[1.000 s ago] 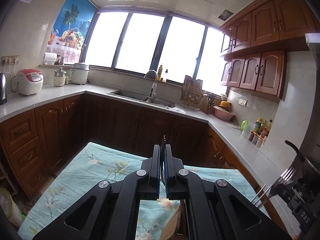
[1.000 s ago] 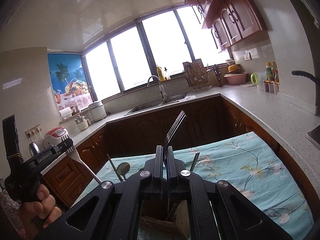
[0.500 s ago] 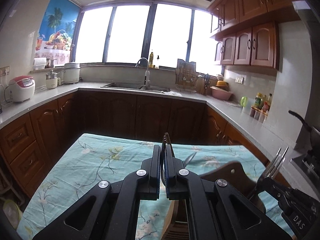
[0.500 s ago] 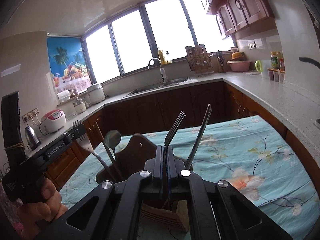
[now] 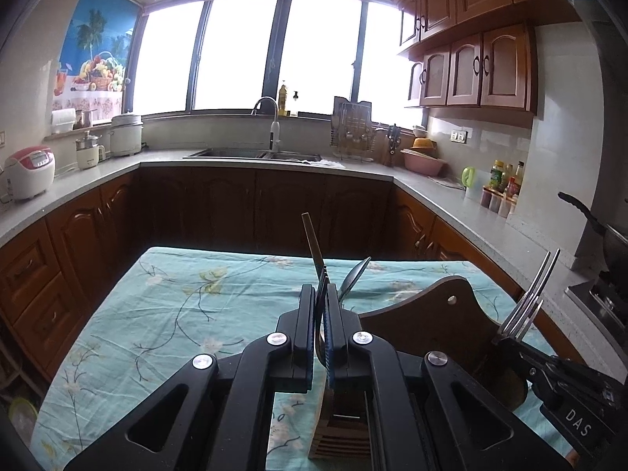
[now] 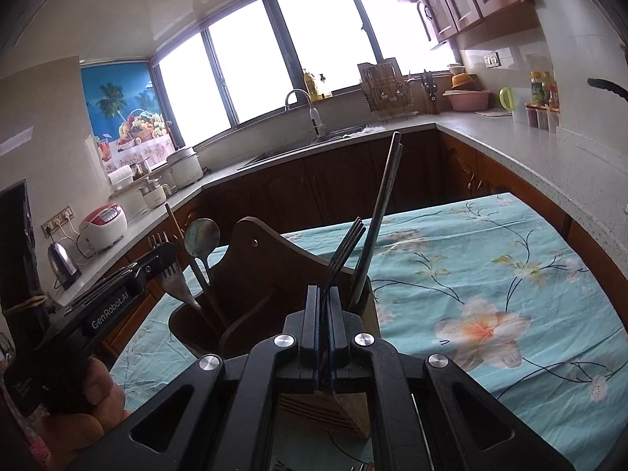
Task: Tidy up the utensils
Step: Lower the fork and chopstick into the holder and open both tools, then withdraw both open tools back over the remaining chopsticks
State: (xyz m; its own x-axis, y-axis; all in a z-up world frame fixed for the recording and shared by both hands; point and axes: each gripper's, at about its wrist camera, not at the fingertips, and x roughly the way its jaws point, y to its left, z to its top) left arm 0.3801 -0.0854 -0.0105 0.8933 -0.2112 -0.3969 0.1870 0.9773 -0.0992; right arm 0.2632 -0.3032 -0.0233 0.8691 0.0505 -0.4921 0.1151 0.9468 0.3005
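A dark wooden utensil holder (image 6: pixel 251 274) stands on the floral-cloth table (image 6: pixel 490 274); it also shows in the left wrist view (image 5: pixel 431 314). My right gripper (image 6: pixel 322 298) is shut on a fork (image 6: pixel 345 251), tines up, over the holder's right compartment, beside dark chopsticks (image 6: pixel 382 212). My left gripper (image 5: pixel 321 298) is shut on another fork (image 6: pixel 172 274) and holds it over the holder's left compartment, where a spoon (image 6: pixel 201 235) stands. The right gripper's fork also shows in the left wrist view (image 5: pixel 530 298).
Kitchen counters wrap around the table, with a sink (image 5: pixel 251 153), dish rack (image 5: pixel 353 133), rice cookers (image 5: pixel 29 170), a kettle (image 6: pixel 62 261) and condiment bottles (image 5: pixel 502 188). A pan handle (image 5: pixel 581 212) juts in at the right.
Both grippers have tilted down and come lower toward the holder with their forks; the holder, spoon and chopsticks have come fully into view.
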